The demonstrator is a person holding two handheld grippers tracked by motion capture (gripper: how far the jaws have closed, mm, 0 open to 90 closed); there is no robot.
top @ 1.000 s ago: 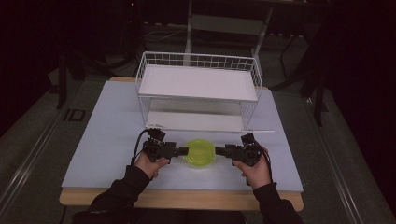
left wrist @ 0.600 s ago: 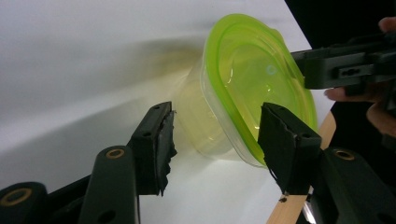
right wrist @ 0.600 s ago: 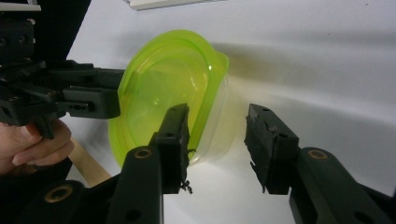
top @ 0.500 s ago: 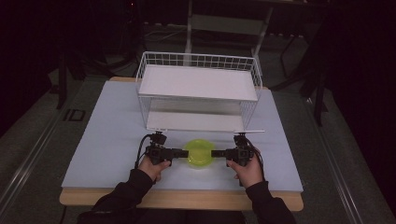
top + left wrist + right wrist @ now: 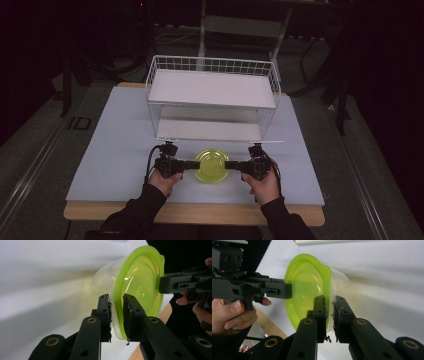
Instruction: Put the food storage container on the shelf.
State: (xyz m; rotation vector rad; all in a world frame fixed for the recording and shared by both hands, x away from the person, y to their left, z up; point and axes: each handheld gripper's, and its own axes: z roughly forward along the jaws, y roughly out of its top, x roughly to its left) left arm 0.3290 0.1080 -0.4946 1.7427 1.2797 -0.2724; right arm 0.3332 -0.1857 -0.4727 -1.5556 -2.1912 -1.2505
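High view: both tongs (image 5: pixel 191 165) (image 5: pixel 231 165) on container (image 5: pixel 212 166) rim.

Closing in on green-lidded container (image 5: pixel 212 165) from both sides: L gripper (image 5: pixel 189 164) and R gripper (image 5: pixel 231 165), which were standing off it a sec ago, now touching its rim. Jaws just been closing on both, lid edge between pads (image 5: pixel 130 312), w/ hands edging inward.

Left tool (image 5: pixel 191 165) and right tool (image 5: pixel 231 165) clamp green-lidded container (image 5: pixel 211 165) from opposite sides, before wire rack (image 5: pixel 211 98).
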